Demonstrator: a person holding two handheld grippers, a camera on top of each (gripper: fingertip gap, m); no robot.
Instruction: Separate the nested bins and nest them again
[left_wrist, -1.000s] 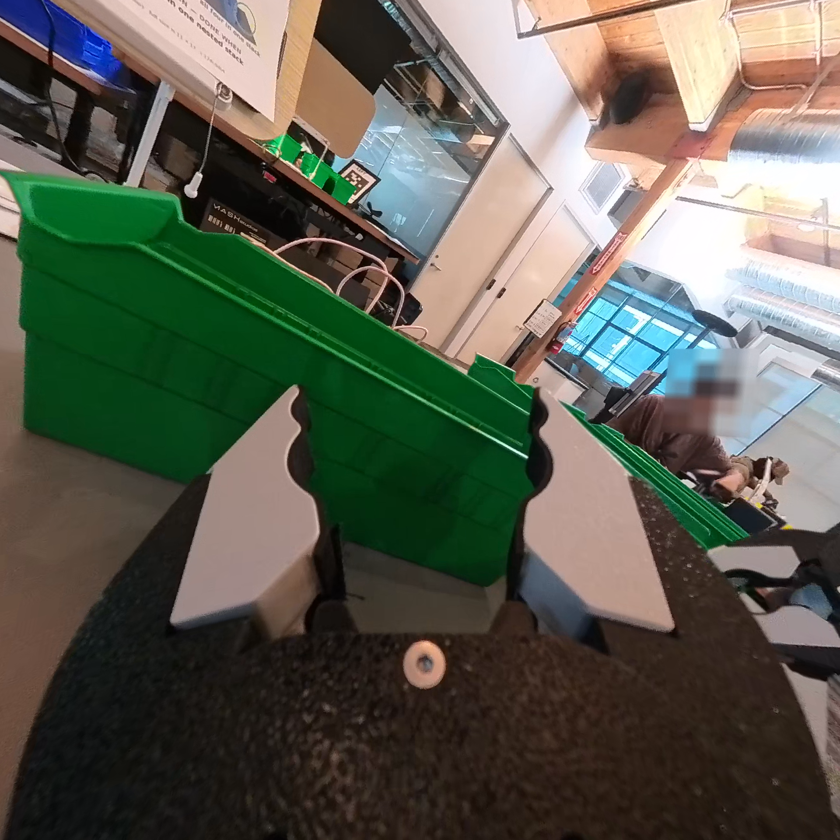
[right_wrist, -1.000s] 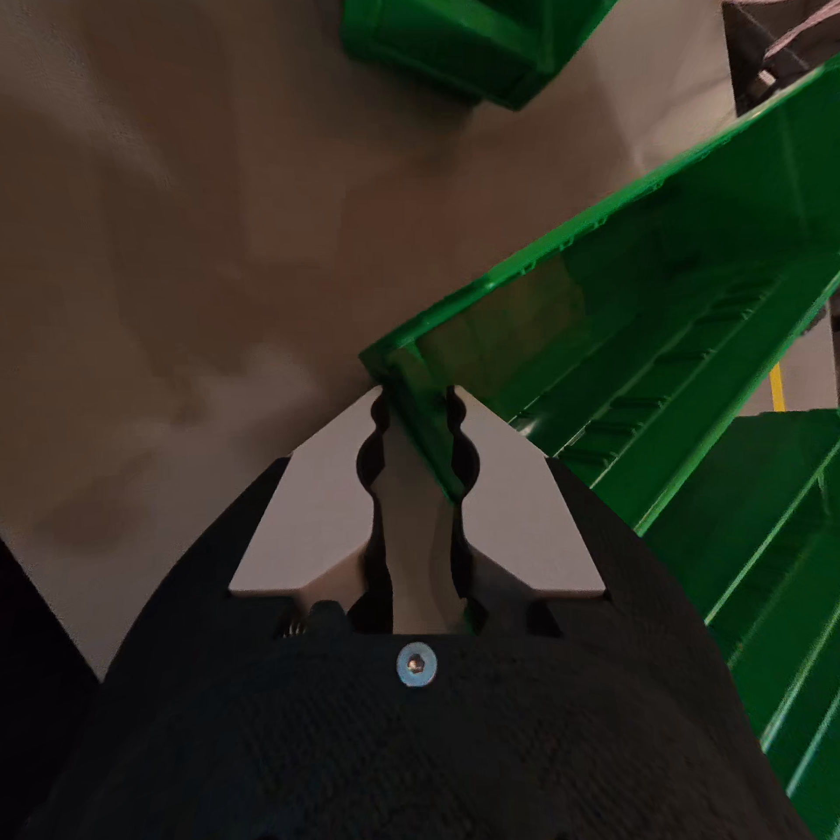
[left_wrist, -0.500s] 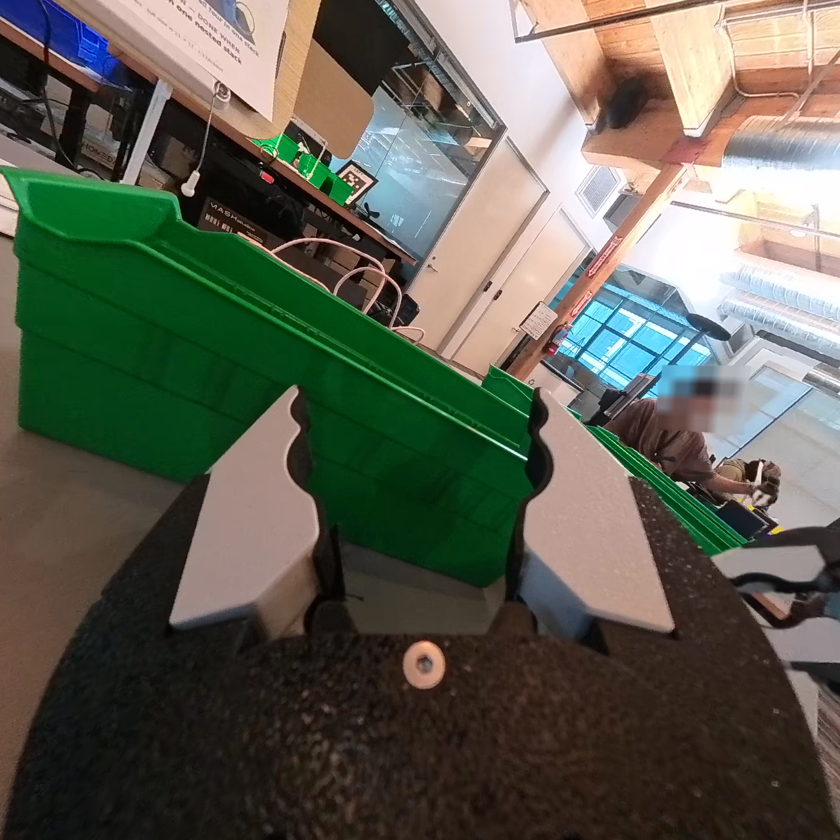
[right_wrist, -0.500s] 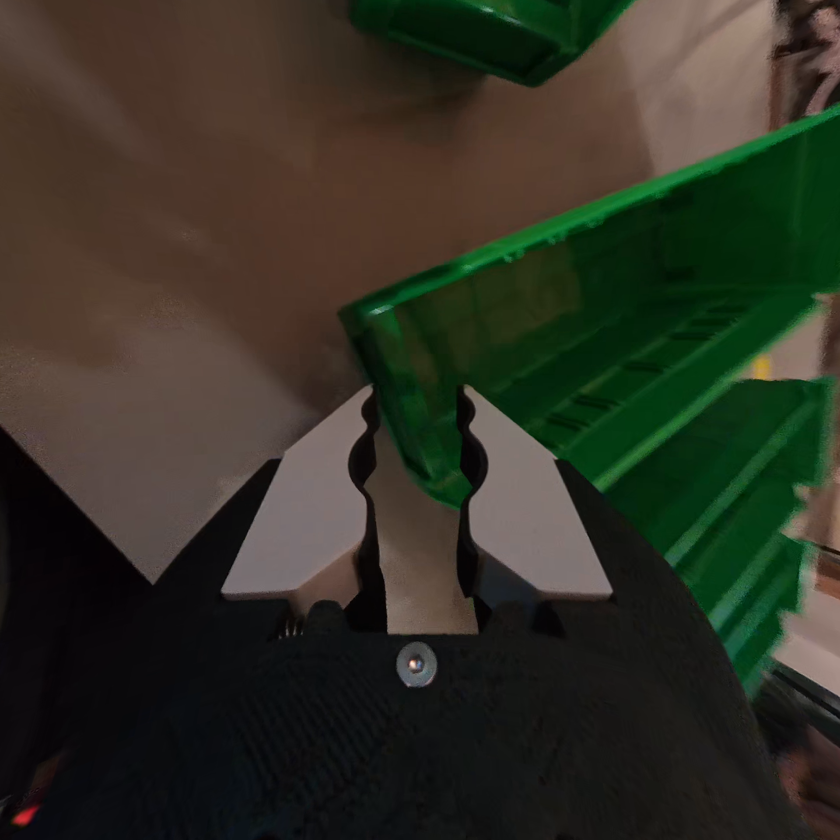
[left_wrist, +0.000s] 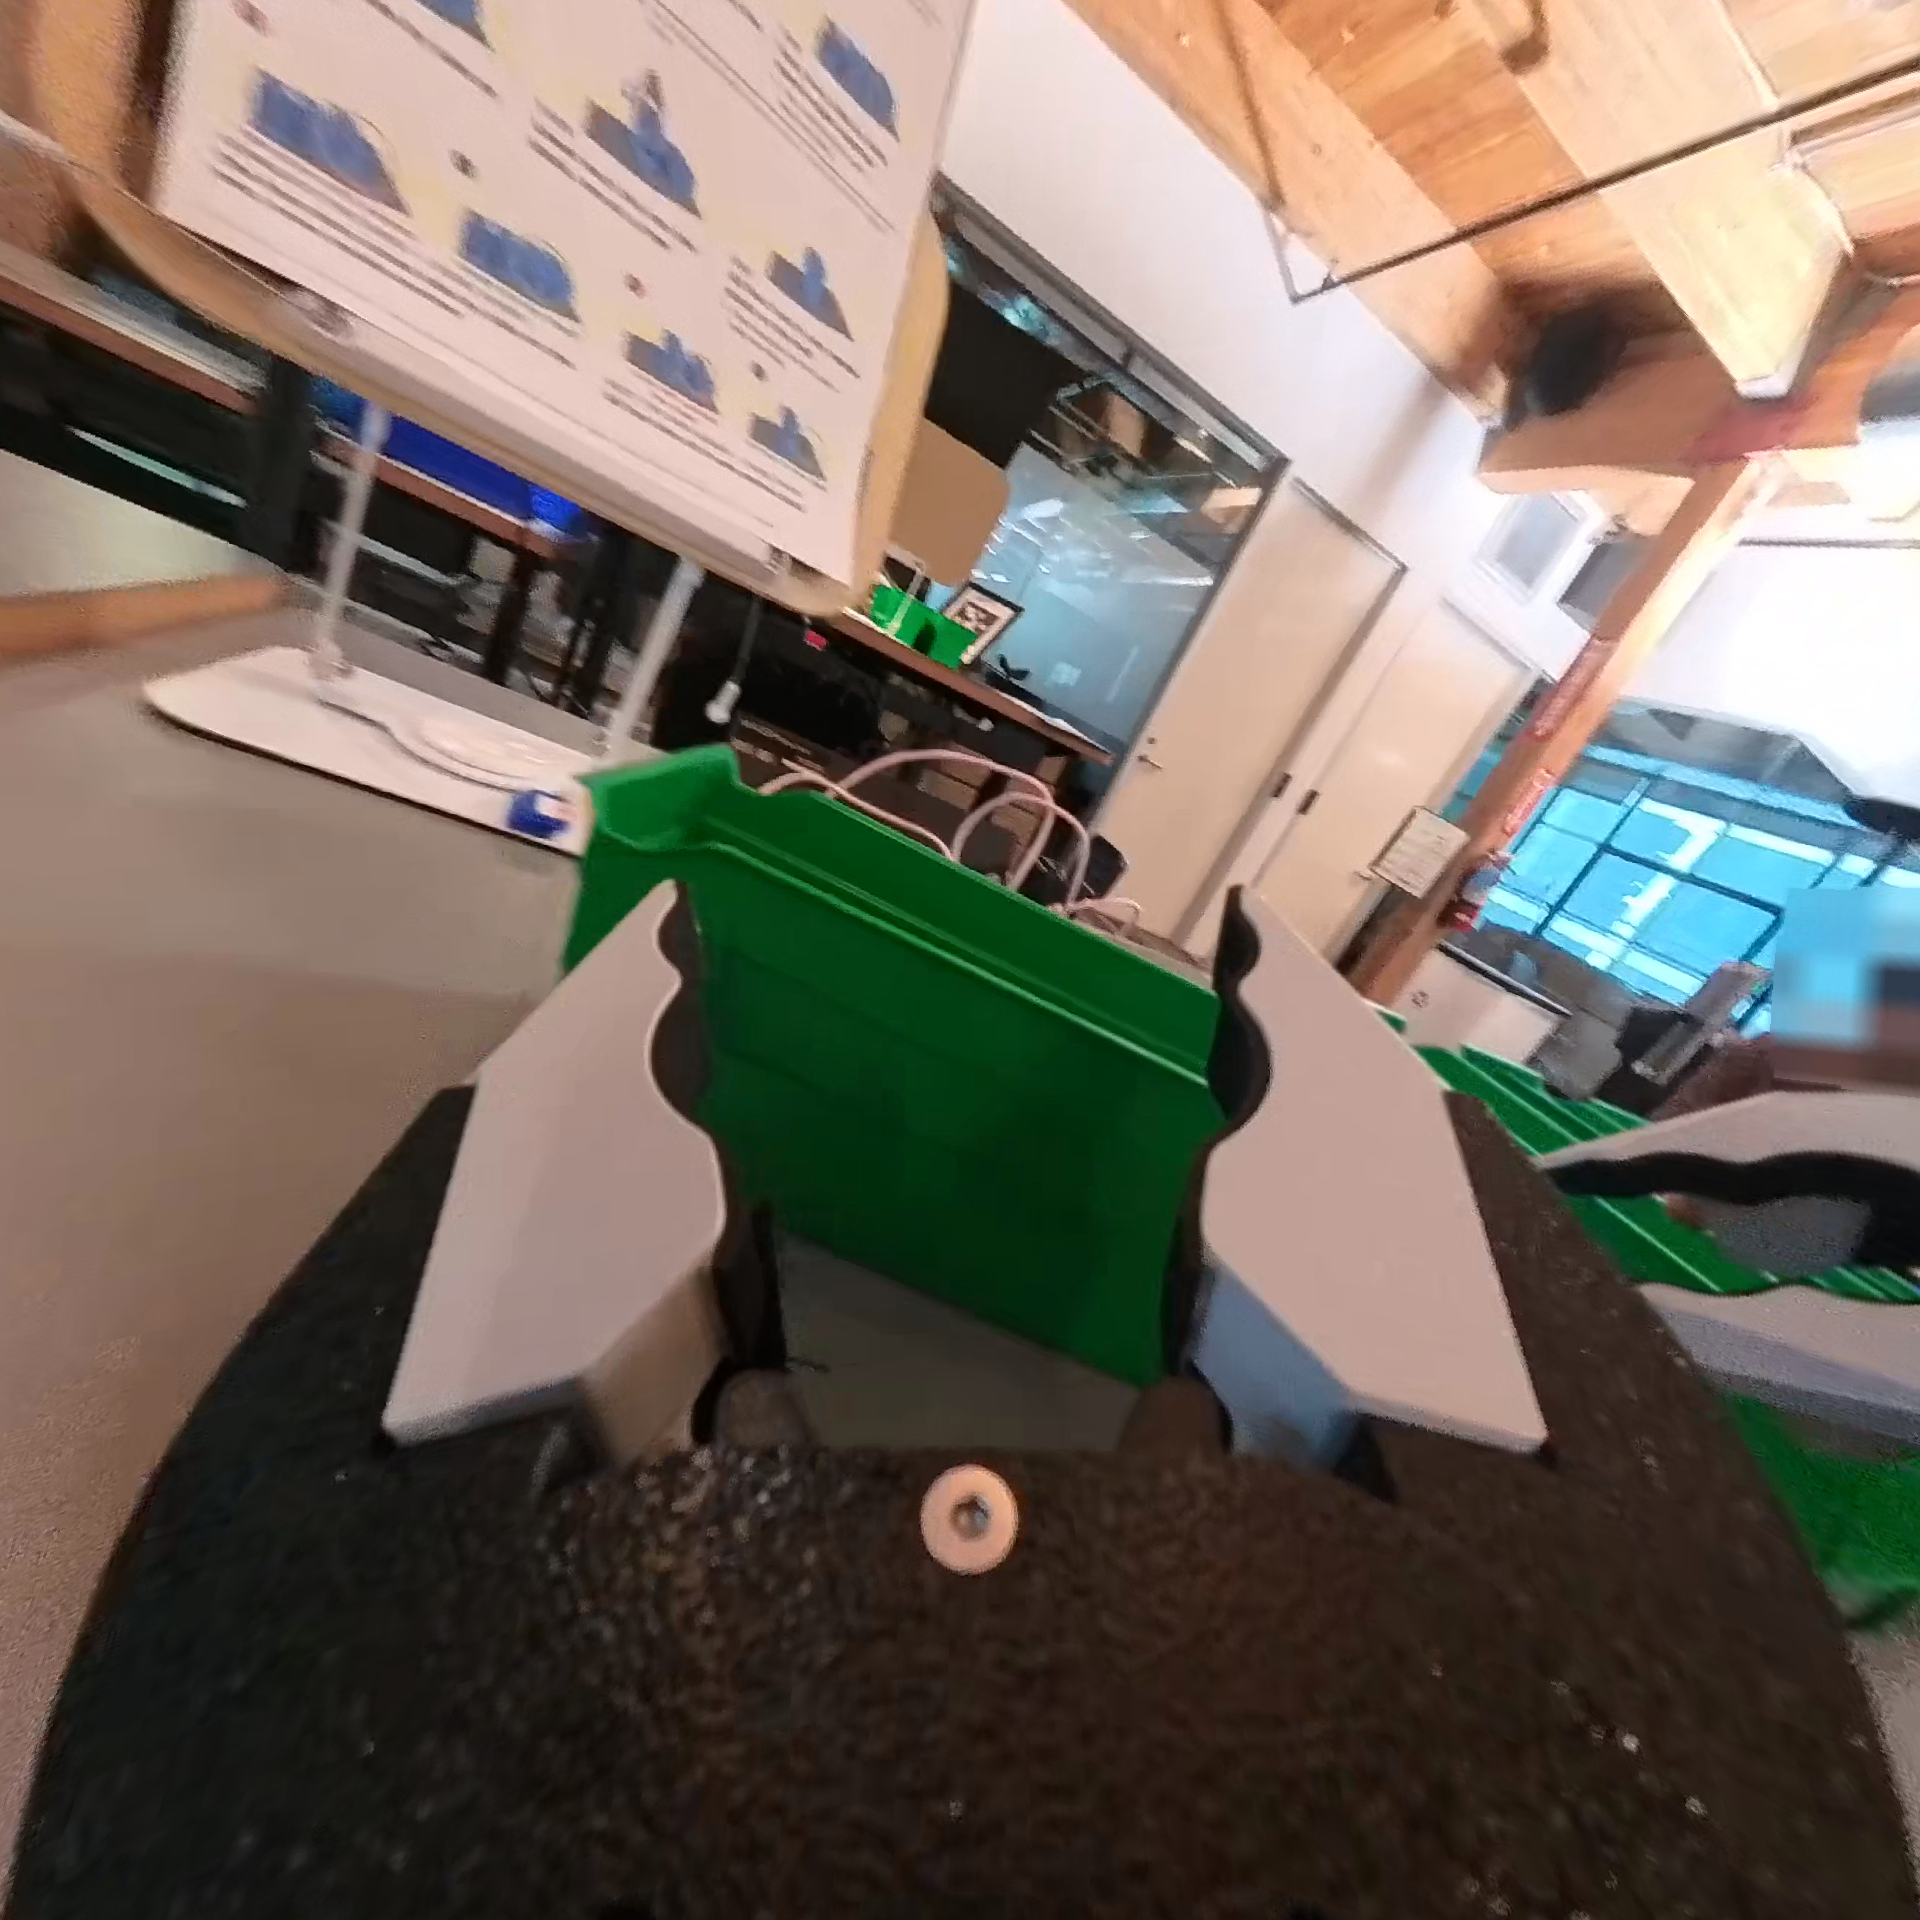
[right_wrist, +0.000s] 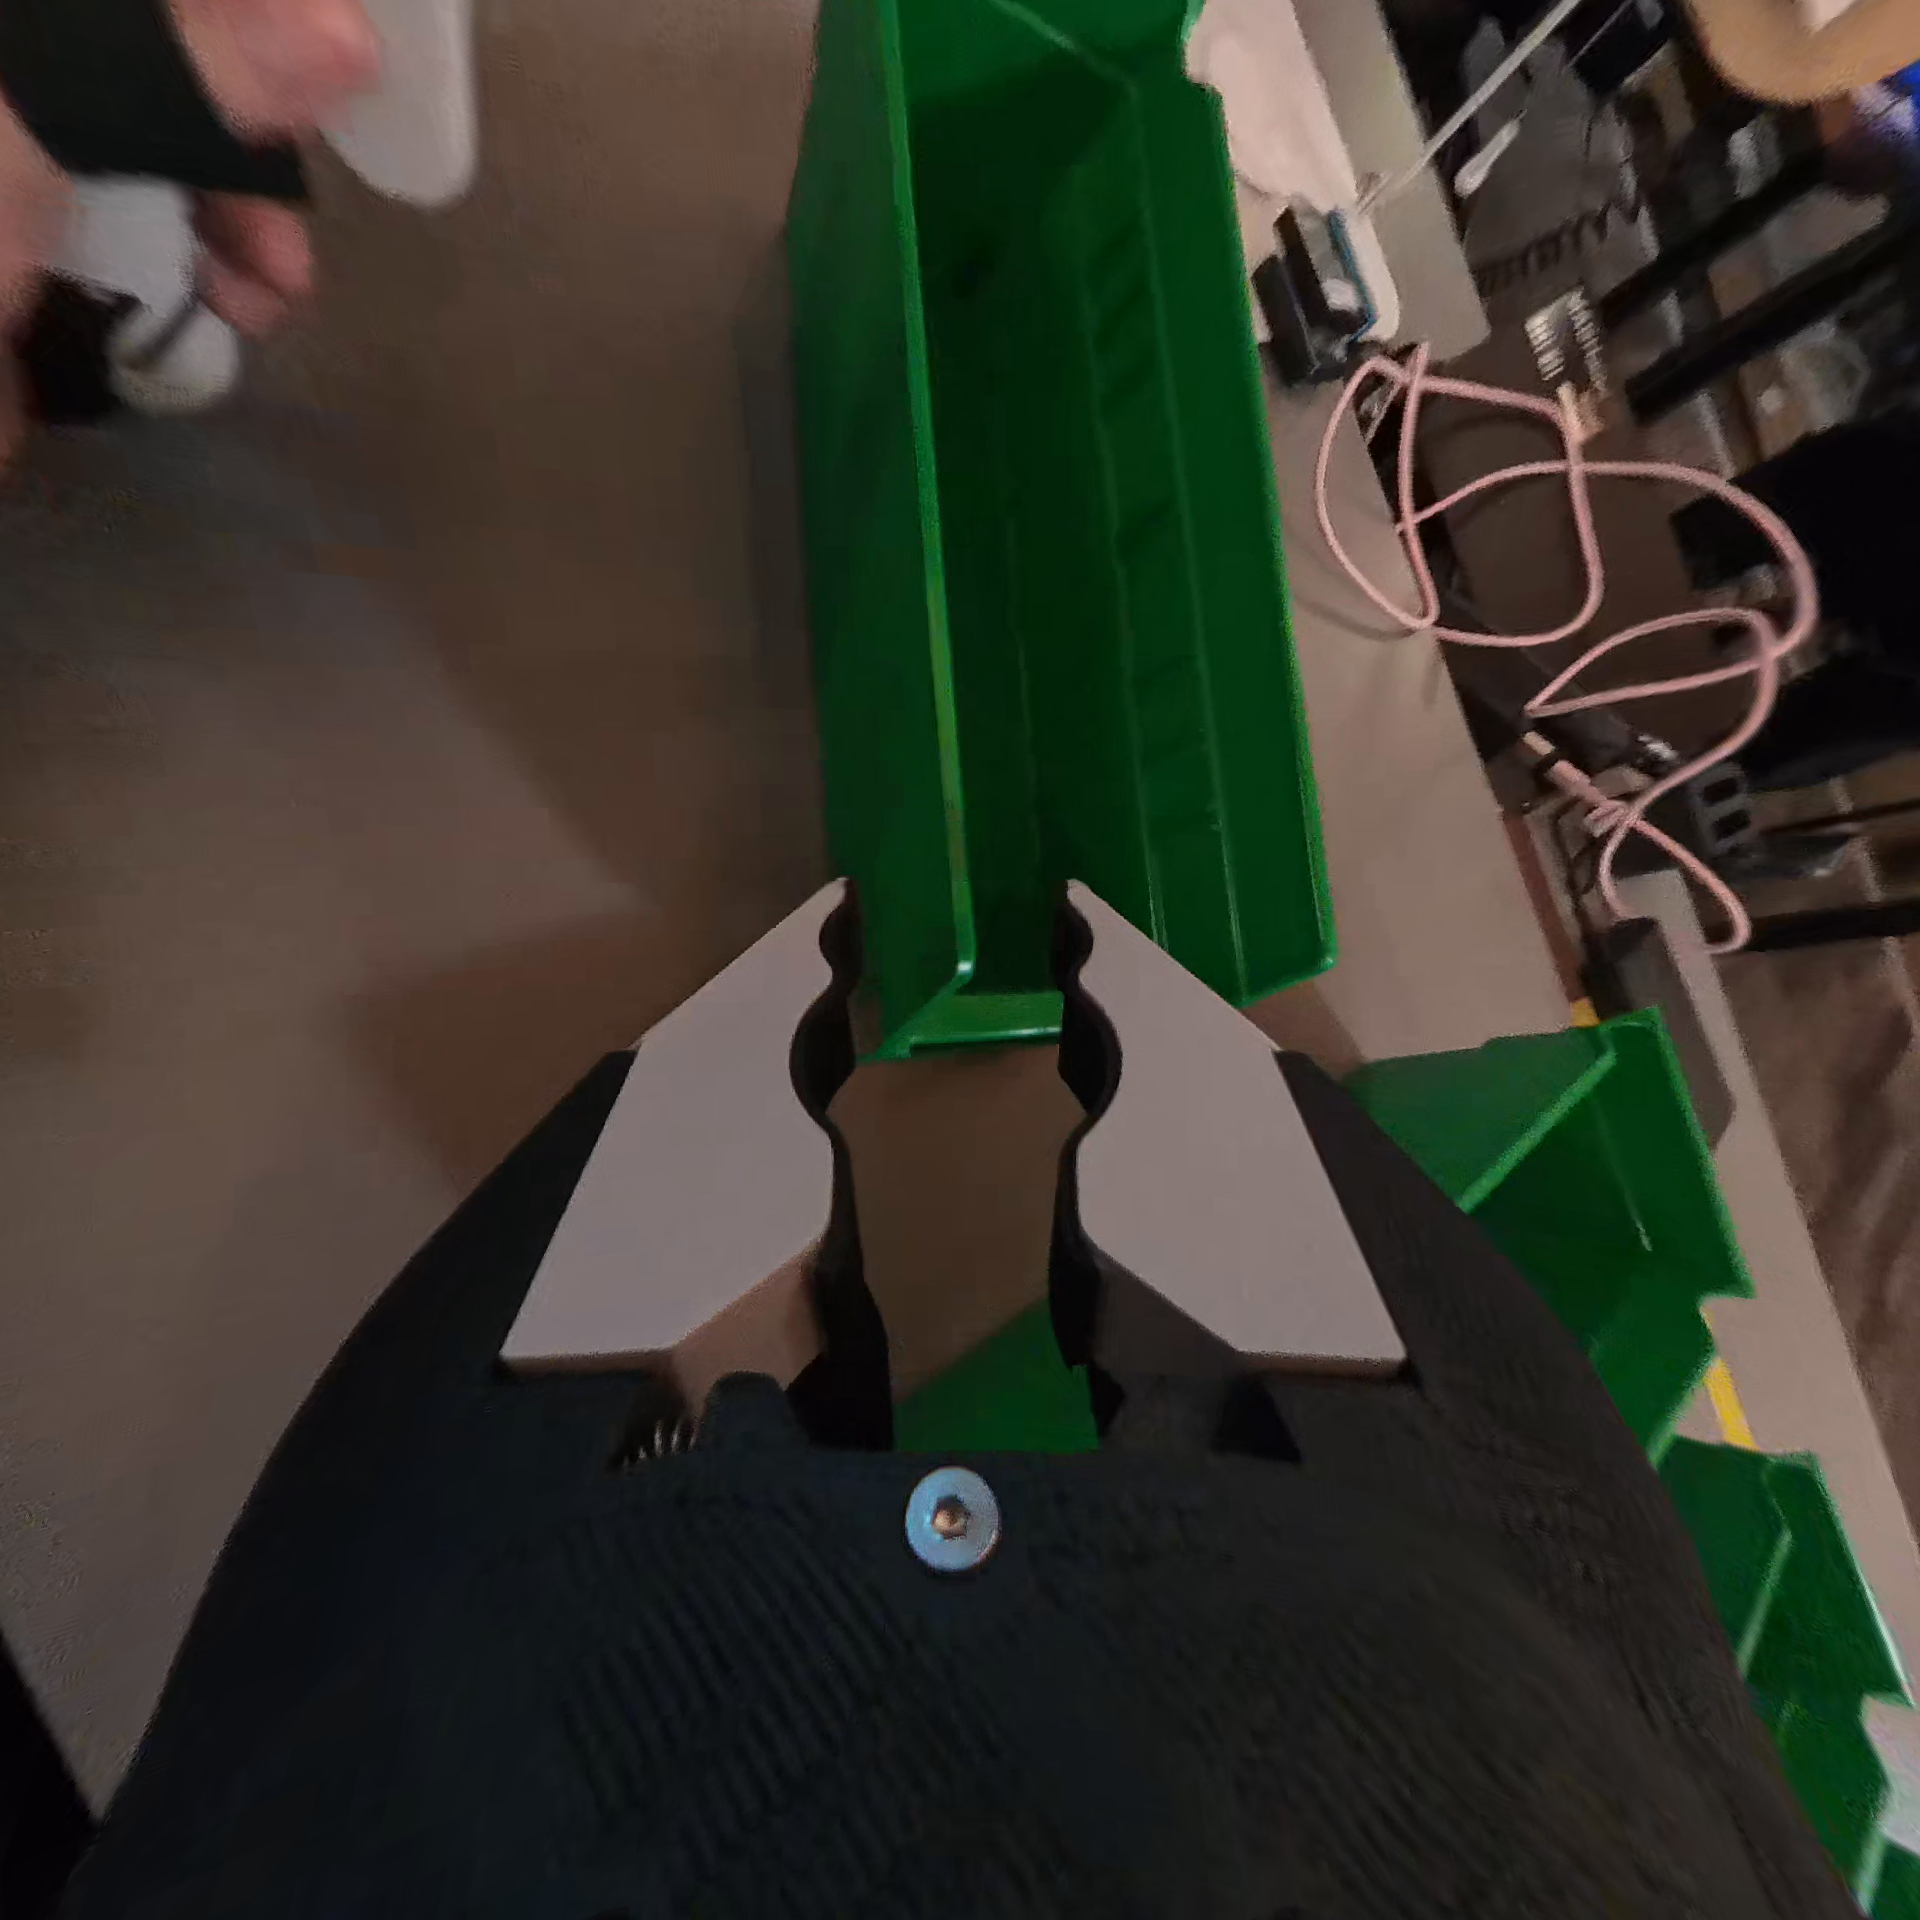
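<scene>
The left gripper (left_wrist: 951, 935) is seen with its jaws spread wide and nothing held between them; a long green bin (left_wrist: 935, 1060) standing on the grey table (left_wrist: 208, 1039) is framed in the gap, just beyond the fingertips and apart from them. Behind this bin, pale pink cables (left_wrist: 997, 821) are visible, and to its left a white stand base (left_wrist: 343, 727) is seen on the table beneath an instruction poster (left_wrist: 561, 239). To the right of the bin, further green bins (left_wrist: 1538, 1122) are seen, with the other gripper in front of them.

The right gripper (right_wrist: 956, 904) is seen from above with its jaws partly apart and nothing clamped. The near end wall of the same long green bin (right_wrist: 1049, 520) lies between the fingertips, but no contact with either finger can be made out. To the right of this bin and nearer the camera, a row of other green bins (right_wrist: 1558, 1174) is seen along the table edge, and the pink cables (right_wrist: 1579, 582) hang beyond that edge. To the left of the bin, a blurred hand (right_wrist: 125, 208) with the left gripper is visible.
</scene>
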